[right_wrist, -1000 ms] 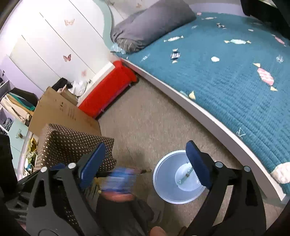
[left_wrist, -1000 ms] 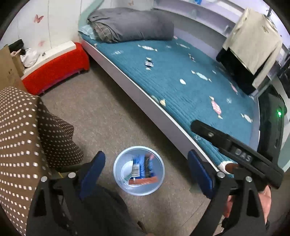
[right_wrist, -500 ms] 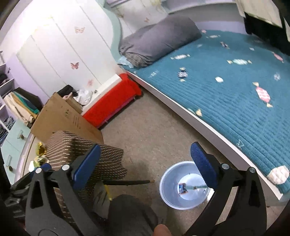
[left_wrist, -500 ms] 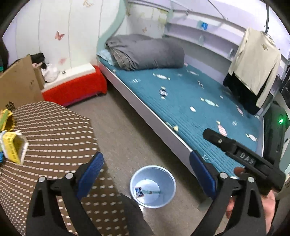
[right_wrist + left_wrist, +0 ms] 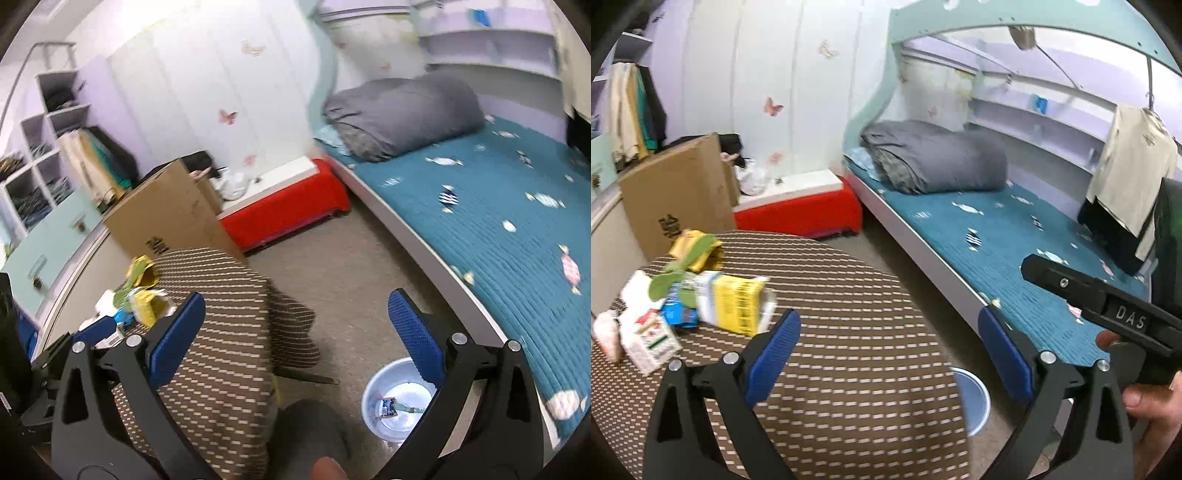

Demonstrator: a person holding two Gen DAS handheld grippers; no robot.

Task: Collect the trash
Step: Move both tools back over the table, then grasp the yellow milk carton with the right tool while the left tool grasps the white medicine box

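Left wrist view, big to small: bed (image 5: 1015, 236) with teal cover along the right; round tabletop (image 5: 849, 332) in brown patterned cloth fills the lower left; cardboard box (image 5: 676, 195) and red bench (image 5: 798, 218) behind it; bin (image 5: 973, 400) on the floor between tabletop and bed, mostly hidden behind the tabletop edge; trash pile (image 5: 683, 306) on the far left of the tabletop, well apart from the bin; yellow carton (image 5: 733, 304) on top, white carton (image 5: 646, 336) nearest the edge, a small blue wrapper (image 5: 677, 314) wedged between, a green leaf over them.

Left gripper (image 5: 886, 354) is spread wide and empty, hanging over the tabletop just right of the pile; right gripper (image 5: 295, 332) likewise wide apart, nothing between the pads, its body crossing the right side of the left view; right wrist view shows a bit of trash in the bin (image 5: 397, 400).

Judgement: next pick is from the pile, likely the yellow carton.

Risks: pieces overlap, so closing on one may drag or knock neighbours off the left edge; cartons look crushed and light, could slip or fold in the pads; both views are motion-blurred, so aim is uncertain; bin sits low and half hidden, so a drop released too early lands on the floor.
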